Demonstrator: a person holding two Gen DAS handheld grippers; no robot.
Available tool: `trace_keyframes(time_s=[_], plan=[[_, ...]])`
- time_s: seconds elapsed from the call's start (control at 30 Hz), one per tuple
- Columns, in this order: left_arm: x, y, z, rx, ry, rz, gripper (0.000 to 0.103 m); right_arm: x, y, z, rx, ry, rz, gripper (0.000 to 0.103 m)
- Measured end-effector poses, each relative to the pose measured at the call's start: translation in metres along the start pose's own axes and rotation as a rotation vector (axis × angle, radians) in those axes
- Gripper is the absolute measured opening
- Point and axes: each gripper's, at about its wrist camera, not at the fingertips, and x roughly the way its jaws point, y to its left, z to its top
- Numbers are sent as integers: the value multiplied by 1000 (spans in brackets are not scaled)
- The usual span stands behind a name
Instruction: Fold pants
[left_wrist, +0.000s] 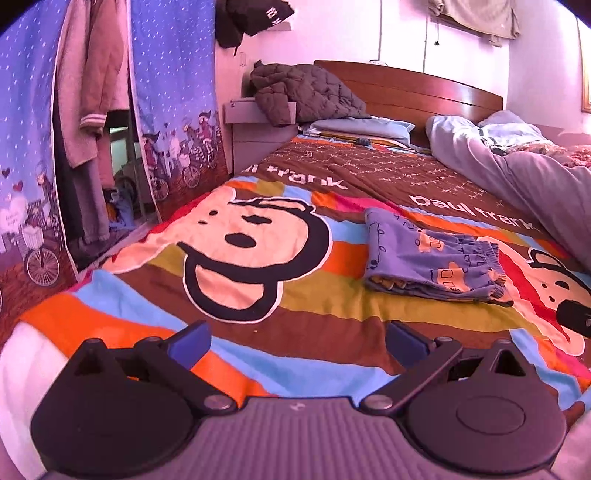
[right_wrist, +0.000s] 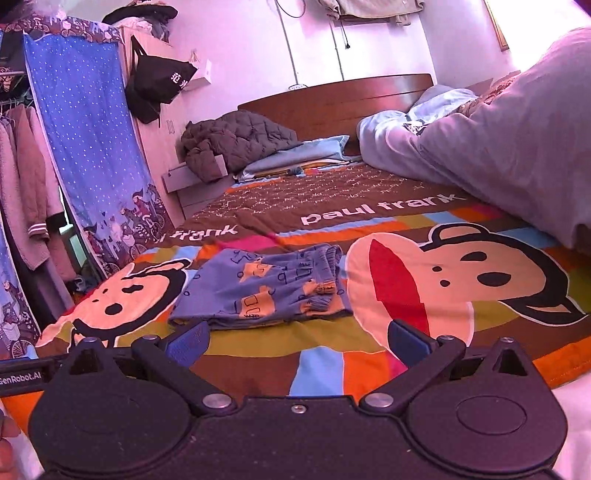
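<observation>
The left gripper (left_wrist: 297, 341) is held low over the near edge of the bedspread (left_wrist: 258, 295), its jaws spread and empty, well short of the pants (left_wrist: 432, 266). The pants are laid flat on the bed in a compact folded bundle, waistband to the right, so the folding is judged essentially done. The right gripper (right_wrist: 297, 341) is likewise held back, level, jaws spread and holding nothing.
</observation>
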Motion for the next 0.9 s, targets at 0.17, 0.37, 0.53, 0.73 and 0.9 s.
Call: trace_keyframes(time_s=[0.17, 0.37, 0.53, 0.73, 0.9], plan=[[5, 4, -4, -26, 25, -10, 103, 4, -1, -2, -5, 10, -7, 102], [4, 3, -4, -25, 17, -6, 103, 5, 0, -4, -20, 14, -9, 102], [4, 3, -4, -23, 17, -4, 103, 5, 0, -4, -18, 15, -12, 102], [3, 2, -4, -15, 12, 1, 103, 5, 0, -4, -19, 15, -11, 102], [2, 2, -3, -13, 11, -5, 103, 5, 0, -4, -20, 15, -12, 102]])
